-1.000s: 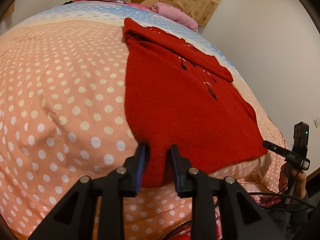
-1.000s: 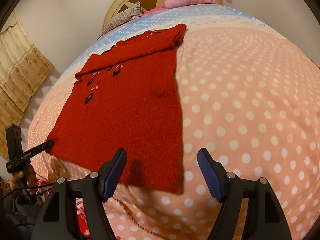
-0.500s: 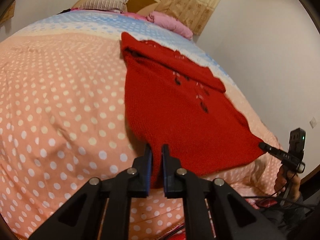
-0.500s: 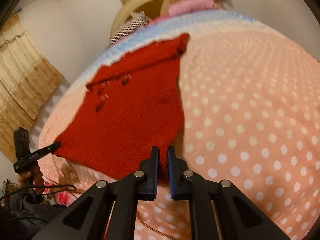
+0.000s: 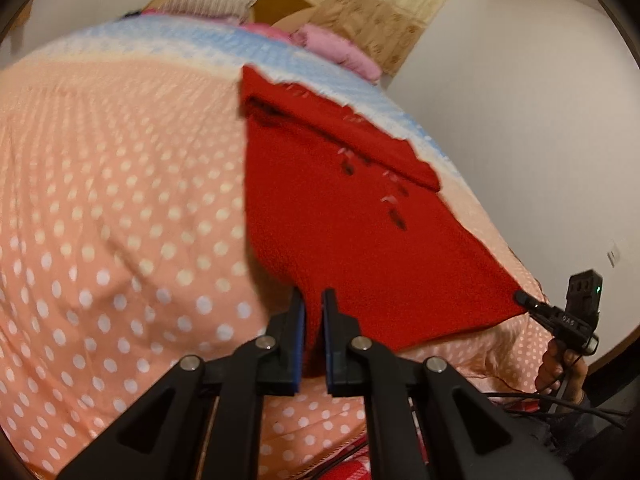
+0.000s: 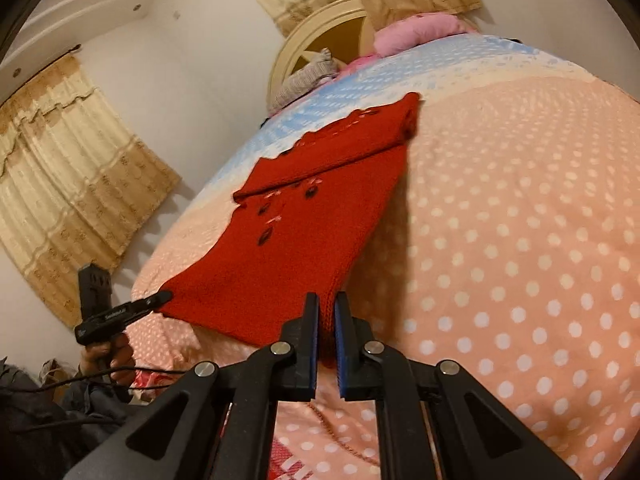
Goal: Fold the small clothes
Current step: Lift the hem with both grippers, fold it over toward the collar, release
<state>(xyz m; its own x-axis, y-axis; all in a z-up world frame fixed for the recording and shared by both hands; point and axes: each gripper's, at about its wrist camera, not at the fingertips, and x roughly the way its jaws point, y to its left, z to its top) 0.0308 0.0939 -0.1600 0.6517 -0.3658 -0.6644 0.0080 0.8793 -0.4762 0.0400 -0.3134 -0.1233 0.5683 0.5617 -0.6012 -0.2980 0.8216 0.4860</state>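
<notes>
A red knitted sweater (image 5: 340, 216) with dark buttons lies on the polka-dot bedspread (image 5: 120, 208), its sleeves folded across the far end. My left gripper (image 5: 313, 300) is shut on the near left hem corner. In the right wrist view the same sweater (image 6: 296, 240) stretches away, and my right gripper (image 6: 327, 304) is shut on the near right hem corner. Both near corners are lifted off the bed, so the hem hangs taut between the grippers. Each view shows the other gripper at the far hem corner: the right gripper (image 5: 524, 300) and the left gripper (image 6: 162, 297).
Pink pillows (image 5: 340, 50) and a striped pillow (image 5: 208, 2) lie at the headboard (image 6: 320, 40). Beige curtains (image 6: 60, 184) hang on the wall. A person's hand (image 6: 108, 354) holds the other gripper's handle, with cables trailing. The bed's near edge sits just below the hem.
Both grippers closed on the hem corners; the right one went from wide open to shut. The hem has risen off the bed, and the right view has tilted up.
</notes>
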